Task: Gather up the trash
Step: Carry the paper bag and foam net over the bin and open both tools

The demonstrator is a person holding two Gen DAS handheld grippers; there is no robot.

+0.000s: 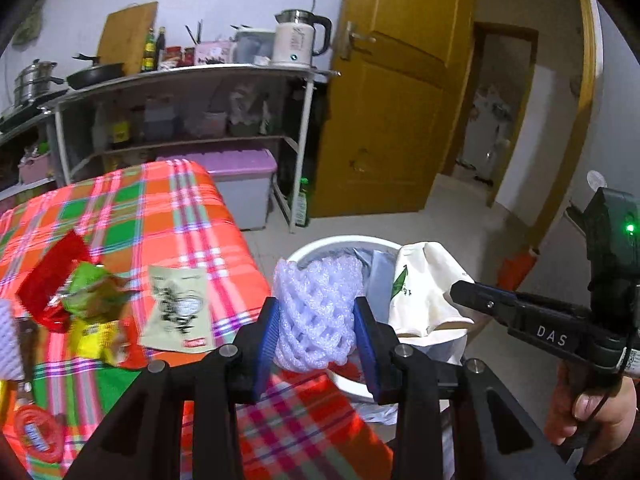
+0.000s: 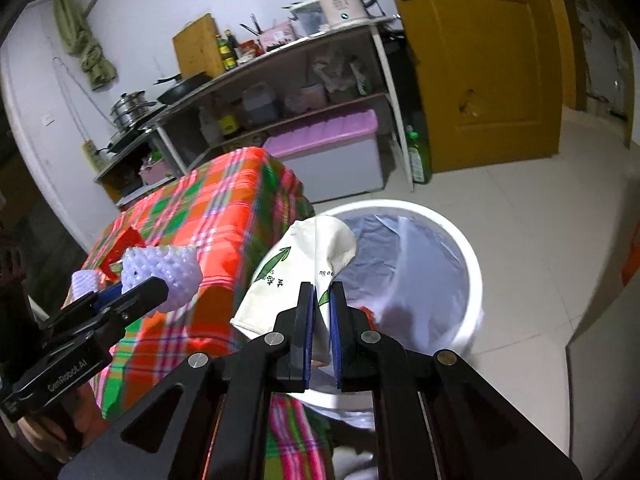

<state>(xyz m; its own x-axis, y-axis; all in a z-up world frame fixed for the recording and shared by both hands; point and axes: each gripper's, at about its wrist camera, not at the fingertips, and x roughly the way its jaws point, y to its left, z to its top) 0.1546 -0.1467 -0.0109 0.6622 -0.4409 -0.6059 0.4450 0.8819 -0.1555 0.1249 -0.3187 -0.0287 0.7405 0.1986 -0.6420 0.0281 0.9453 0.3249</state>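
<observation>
My left gripper (image 1: 317,306) is shut on a white foam fruit net (image 1: 316,280), held just over the near rim of a white trash bin (image 1: 340,241) beside the table. My right gripper (image 2: 322,294) is shut on a cream paper bag with a green leaf print (image 2: 308,256), above the bin's (image 2: 474,276) left side. In the left wrist view the right gripper (image 1: 464,294) comes in from the right with the cream bag (image 1: 424,284). The right wrist view shows the left gripper (image 2: 154,288) and foam net (image 2: 168,270) at the left. A grey liner fills the bin.
A plaid-covered table (image 1: 160,208) bears a red wrapper (image 1: 52,280), a green wrapper (image 1: 96,288), a yellow packet (image 1: 96,336) and a beige packet (image 1: 176,308). Behind stand a metal shelf (image 1: 180,80) with a kettle, a purple-lidded box (image 1: 240,168), a green bottle (image 2: 418,160) and a yellow door (image 1: 396,100).
</observation>
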